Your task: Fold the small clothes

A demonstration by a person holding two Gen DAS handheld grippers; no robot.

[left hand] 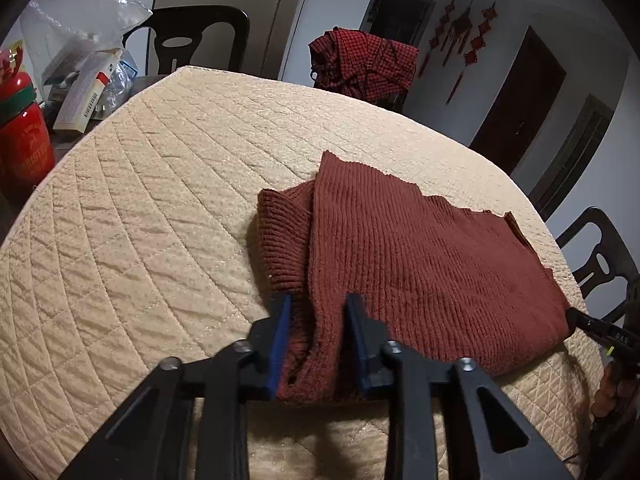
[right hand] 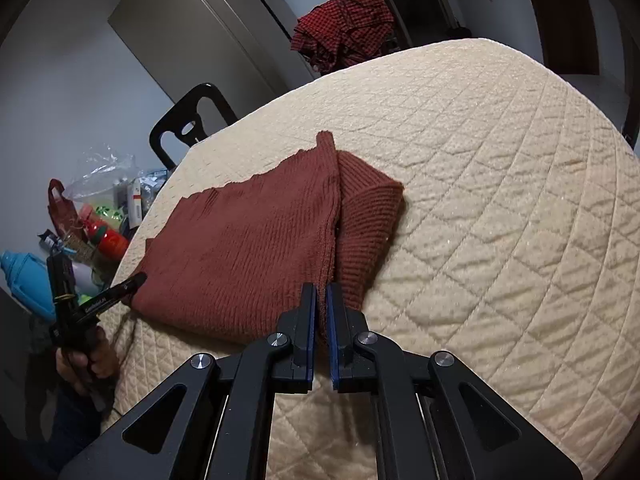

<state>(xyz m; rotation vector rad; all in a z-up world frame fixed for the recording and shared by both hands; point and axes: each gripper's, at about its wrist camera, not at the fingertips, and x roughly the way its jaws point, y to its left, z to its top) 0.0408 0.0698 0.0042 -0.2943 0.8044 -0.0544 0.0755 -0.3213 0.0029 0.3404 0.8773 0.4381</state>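
Observation:
A rust-red knit sweater (left hand: pixel 420 264) lies folded on the quilted beige table cover (left hand: pixel 140 220), with a ribbed sleeve (left hand: pixel 282 236) sticking out beside it. My left gripper (left hand: pixel 318 304) stands at the sweater's near edge with its jaws apart and a bunch of knit between them. My right gripper (right hand: pixel 322 294) is shut on the sweater's (right hand: pixel 248 248) near edge beside the ribbed sleeve (right hand: pixel 368 220). The left gripper also shows in the right wrist view (right hand: pixel 138 280) at the sweater's far corner. The right gripper's tip shows in the left wrist view (left hand: pixel 576 318).
A red checked cloth (left hand: pixel 362 62) hangs on a chair past the table. Black chairs (left hand: pixel 192 40) stand around. Clutter with a red canister (left hand: pixel 24 136), boxes and plastic bags sits at the table's left end; the same clutter (right hand: pixel 96 228) shows in the right wrist view.

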